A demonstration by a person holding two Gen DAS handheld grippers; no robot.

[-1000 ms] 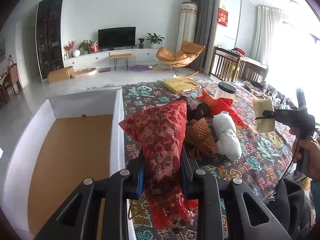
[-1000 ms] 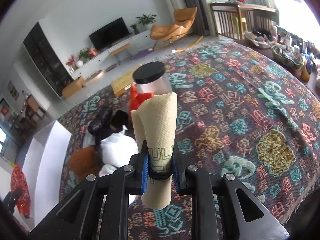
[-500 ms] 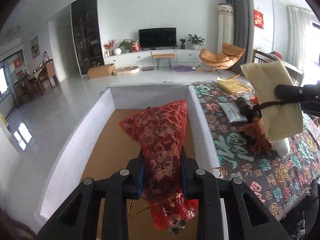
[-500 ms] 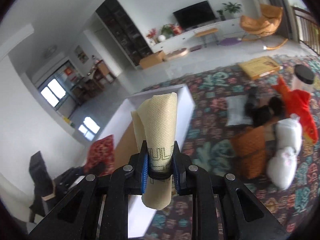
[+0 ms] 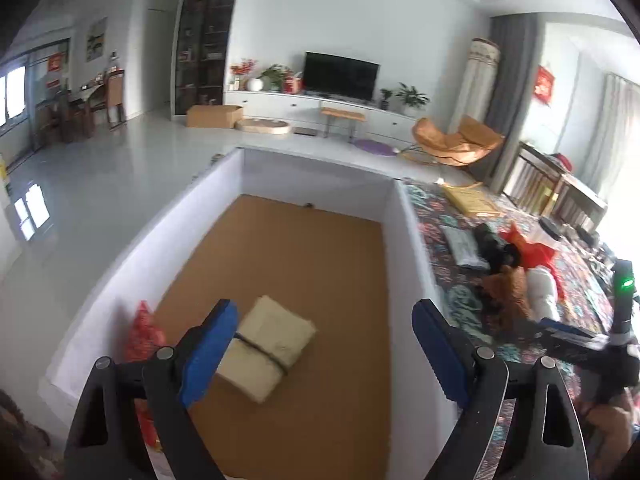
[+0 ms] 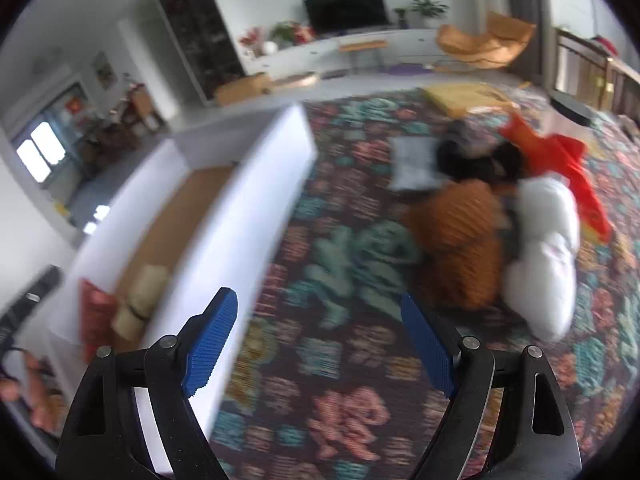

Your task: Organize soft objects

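Both hand-held tools gape wide and empty: the black left tool (image 5: 324,344) with blue ribbed pads, and the matching right tool (image 6: 320,340) alongside it.

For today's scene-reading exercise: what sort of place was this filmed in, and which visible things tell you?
Most likely a home living room: a television on a long white cabinet, an orange lounge chair, and potted plants beside the screen.

A bright white-walled living room holds a television (image 5: 341,81) on a low white cabinet (image 5: 320,109), an orange lounge chair (image 5: 456,145) and grey curtains (image 5: 506,92).
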